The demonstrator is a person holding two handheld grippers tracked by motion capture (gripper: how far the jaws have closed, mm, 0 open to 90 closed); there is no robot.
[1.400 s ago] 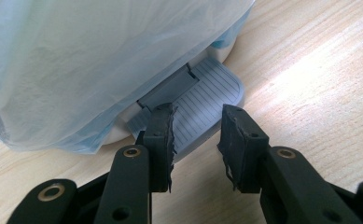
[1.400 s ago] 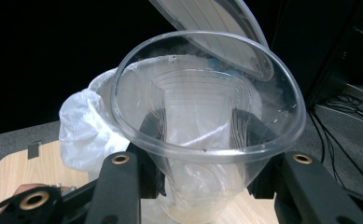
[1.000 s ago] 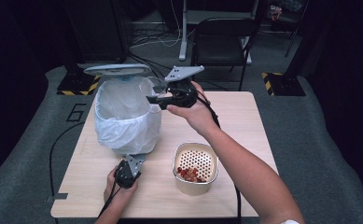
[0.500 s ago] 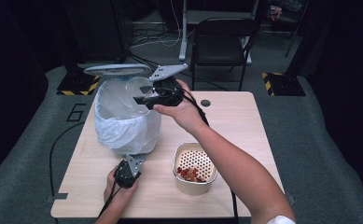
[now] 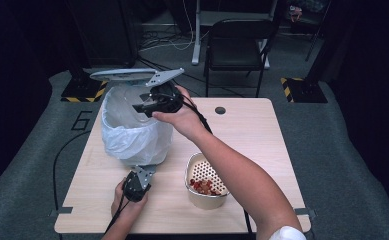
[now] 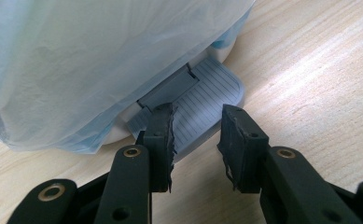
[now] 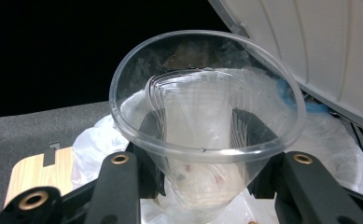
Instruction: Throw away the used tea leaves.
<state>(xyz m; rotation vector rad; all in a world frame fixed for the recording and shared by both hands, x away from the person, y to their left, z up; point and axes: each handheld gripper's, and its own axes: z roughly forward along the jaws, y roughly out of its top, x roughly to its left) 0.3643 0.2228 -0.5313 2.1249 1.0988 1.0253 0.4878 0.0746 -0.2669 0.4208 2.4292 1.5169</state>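
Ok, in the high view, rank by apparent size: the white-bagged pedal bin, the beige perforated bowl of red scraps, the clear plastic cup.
1. White-bagged pedal bin, largest.
2. Beige perforated bowl.
3. Clear plastic cup, smallest, though partly hidden by the right claw holding it.

A pale wood-grain table (image 5: 262, 135) sits at centre frame. At upper left, a bin lined with a translucent white bag (image 5: 132, 137) has a grey lid (image 5: 122, 75) and a grey, ridged pedal (image 6: 202, 100). The cup (image 7: 207, 135) is clear plastic. At lower centre, a cream perforated bowl (image 5: 207, 182) holds red pieces. Both grippers are black.
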